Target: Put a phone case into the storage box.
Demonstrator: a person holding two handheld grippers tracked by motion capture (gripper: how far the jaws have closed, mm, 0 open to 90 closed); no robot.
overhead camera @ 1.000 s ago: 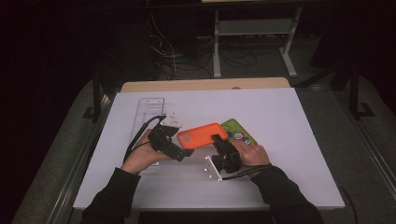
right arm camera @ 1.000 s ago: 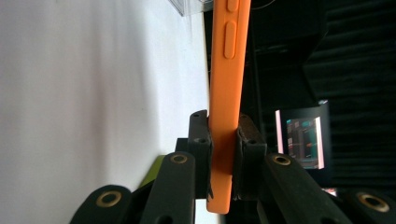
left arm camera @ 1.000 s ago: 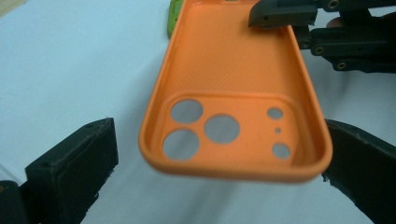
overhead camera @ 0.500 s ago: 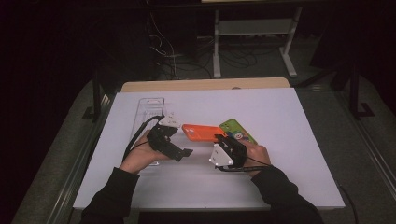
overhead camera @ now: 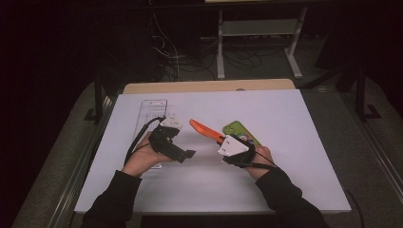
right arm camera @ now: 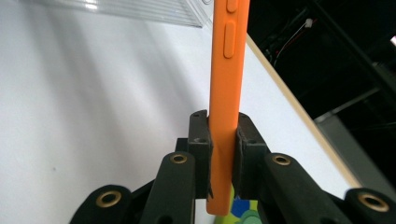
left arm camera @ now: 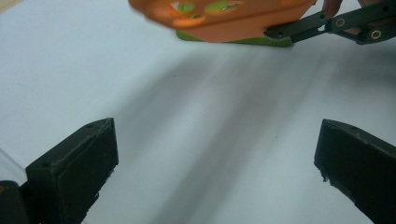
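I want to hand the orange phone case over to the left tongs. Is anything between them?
Nothing visible: bare white table lies between the open left tongs and the orange case held by the right tongs.

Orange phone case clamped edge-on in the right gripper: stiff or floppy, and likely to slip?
The thin orange phone case probably holds its shape: in the right gripper view it stands straight beyond the jaws without drooping. It looks light, a hollow shell with cut-outs. The right gripper pinches only one end, so its smooth sides might pivot or slip if bumped.
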